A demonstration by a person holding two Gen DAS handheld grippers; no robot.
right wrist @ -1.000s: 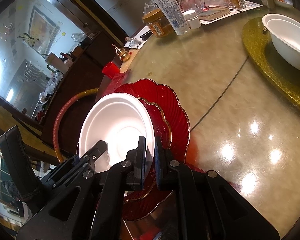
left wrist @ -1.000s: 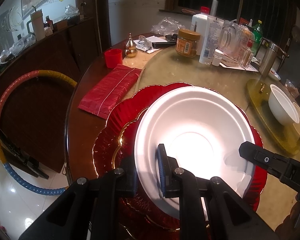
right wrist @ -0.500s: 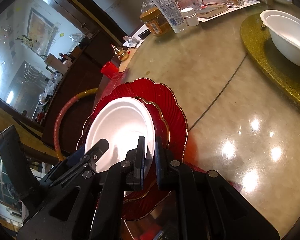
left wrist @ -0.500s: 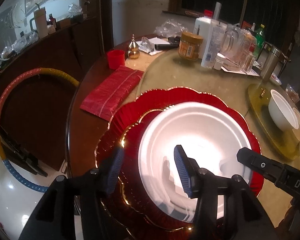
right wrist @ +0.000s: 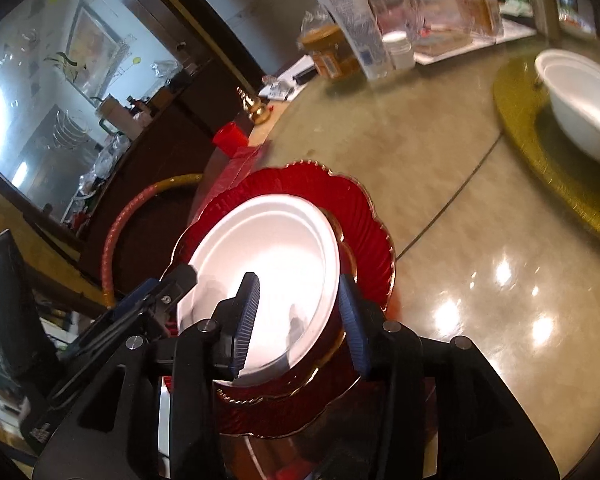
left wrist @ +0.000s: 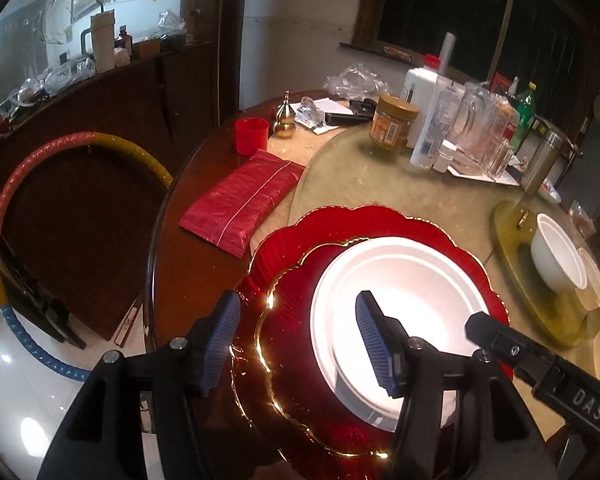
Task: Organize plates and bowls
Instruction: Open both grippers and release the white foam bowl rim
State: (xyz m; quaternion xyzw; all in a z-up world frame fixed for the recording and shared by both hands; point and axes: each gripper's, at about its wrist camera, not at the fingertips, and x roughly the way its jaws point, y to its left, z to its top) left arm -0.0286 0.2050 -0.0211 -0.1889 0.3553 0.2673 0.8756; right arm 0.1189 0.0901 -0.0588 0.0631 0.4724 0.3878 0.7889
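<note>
A white plate (left wrist: pixel 404 292) lies on a small red gold-rimmed plate (left wrist: pixel 288 304), which sits on a large scalloped red plate (left wrist: pixel 380 224) at the near table edge. My left gripper (left wrist: pixel 298 344) is opening; the near-left rims of the plates lie between its blue pads, untouched. My right gripper (right wrist: pixel 300 324) is opening too, its pads standing off either side of the white plate's (right wrist: pixel 268 256) near rim. One right finger (left wrist: pixel 500 340) shows in the left wrist view. A white bowl (right wrist: pixel 584 108) rests on a gold charger (right wrist: pixel 540 168) to the far right.
A red pouch (left wrist: pixel 240 200), red cup (left wrist: pixel 252 136) and gold ornament (left wrist: pixel 286 118) lie left of the plates. A jar (left wrist: pixel 394 122), bottles and glassware crowd the far side. More white bowls (left wrist: pixel 592 276) sit at right. A hoop (left wrist: pixel 4 216) leans beyond the table edge.
Both grippers held the white plate's rim tilted up. The left one let go first, then the right, and the plate now lies flat on the red plates.
</note>
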